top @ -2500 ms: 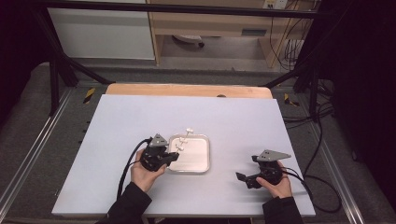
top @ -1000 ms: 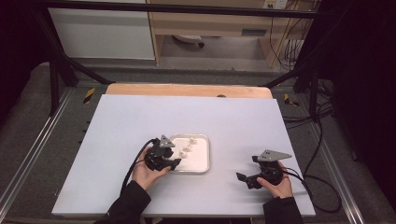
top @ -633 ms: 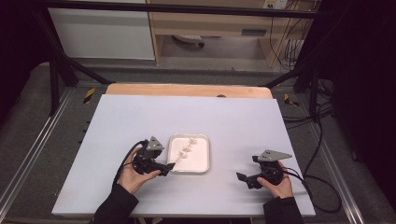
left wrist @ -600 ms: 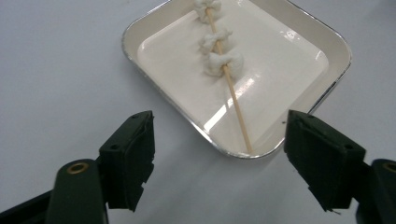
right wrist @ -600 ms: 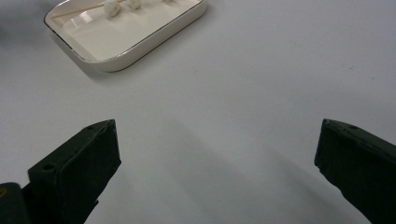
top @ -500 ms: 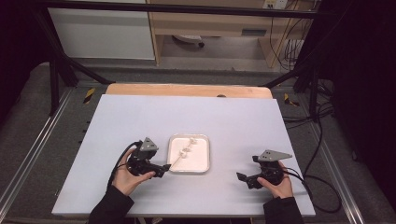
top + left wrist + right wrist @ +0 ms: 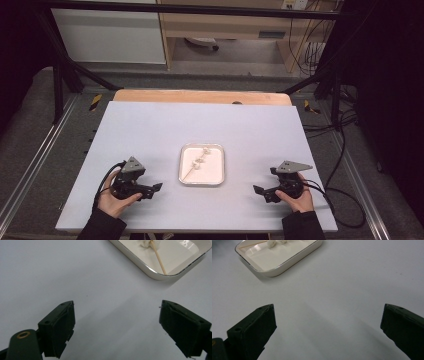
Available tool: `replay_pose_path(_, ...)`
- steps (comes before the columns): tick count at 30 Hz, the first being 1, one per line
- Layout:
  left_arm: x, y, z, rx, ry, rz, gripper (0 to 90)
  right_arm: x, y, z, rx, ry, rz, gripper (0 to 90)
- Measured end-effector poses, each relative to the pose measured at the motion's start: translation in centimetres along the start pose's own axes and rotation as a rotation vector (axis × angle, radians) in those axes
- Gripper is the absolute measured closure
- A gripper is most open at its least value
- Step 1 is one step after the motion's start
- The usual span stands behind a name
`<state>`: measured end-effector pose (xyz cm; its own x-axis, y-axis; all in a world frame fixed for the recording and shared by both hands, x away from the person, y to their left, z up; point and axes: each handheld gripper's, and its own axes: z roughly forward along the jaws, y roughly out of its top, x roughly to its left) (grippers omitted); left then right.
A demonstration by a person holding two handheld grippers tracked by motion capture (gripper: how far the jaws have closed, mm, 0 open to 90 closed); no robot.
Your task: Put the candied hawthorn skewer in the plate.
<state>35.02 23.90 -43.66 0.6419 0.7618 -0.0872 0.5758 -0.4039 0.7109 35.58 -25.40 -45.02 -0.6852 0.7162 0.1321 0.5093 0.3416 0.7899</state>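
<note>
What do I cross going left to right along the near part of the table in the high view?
Left gripper → white tray holding the marshmallow skewer → right gripper.

tray: small white rectangular dish with rounded corners and a thin metallic-looking rim; lies flat on the table at about 6 o'clock from the table's centre, long side running toward 12 o'clock.

skewer: thin pale wooden stick lying flat inside the tray, slanted from about 7 o'clock to 1 o'clock; bare end toward 7 o'clock.

white pieces: small lumpy white pieces threaded along the skewer, spaced apart, toward its 1 o'clock end; exact kind too small to tell.
</note>
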Motion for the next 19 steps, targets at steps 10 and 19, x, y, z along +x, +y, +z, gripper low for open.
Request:
replay_pose_path(10,1.2,-1.9,-0.8,-0.019,0.002,-0.011,9.3,0.0,-0.2,0.2,0.021,0.004,0.023,0.6)
replay_pose_path(19,1.6,-2.2,-0.9,-0.025,0.006,-0.017,10.5,0.0,-0.5,0.4,0.045,0.009,0.024,0.6)
